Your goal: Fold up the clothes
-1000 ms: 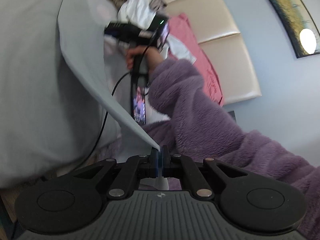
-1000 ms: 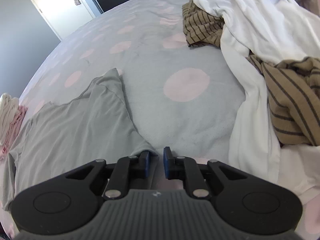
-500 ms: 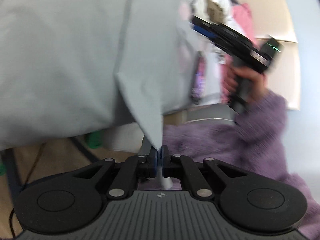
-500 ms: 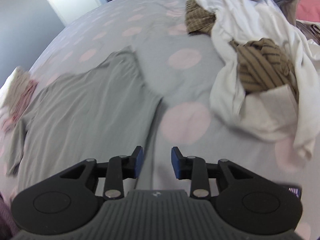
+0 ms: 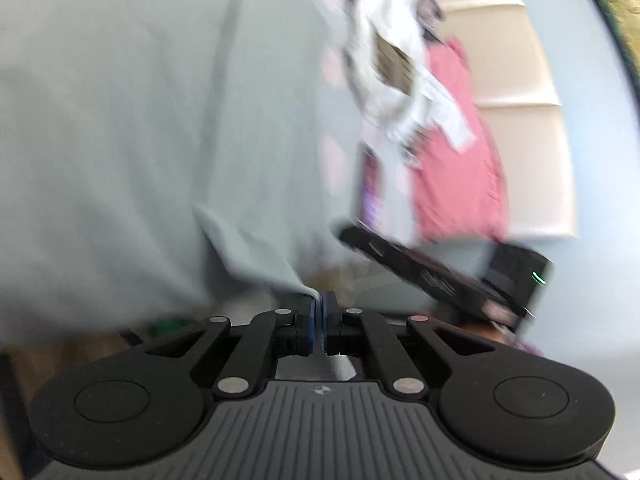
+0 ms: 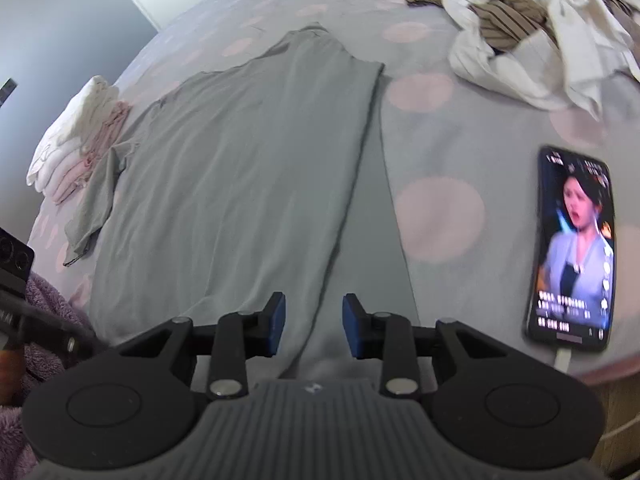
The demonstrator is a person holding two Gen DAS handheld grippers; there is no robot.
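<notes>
A grey-green shirt lies spread on the polka-dot bed, one side folded inward along a long straight edge. My right gripper hangs open just above the shirt's near hem, nothing between its fingers. In the blurred left wrist view the same shirt fills the left side, and my left gripper is shut on its corner. The right gripper's black body shows there at right.
A phone with a lit screen lies on the bed at right, a cable at its near end. A heap of white and brown striped clothes sits far right. Folded white and pink garments are stacked at left. A purple fleece sleeve shows lower left.
My right gripper has opened wider and pulled back toward the bed's near edge, leaving the shirt's side folded over. My left gripper swung, still pinching the shirt corner.
</notes>
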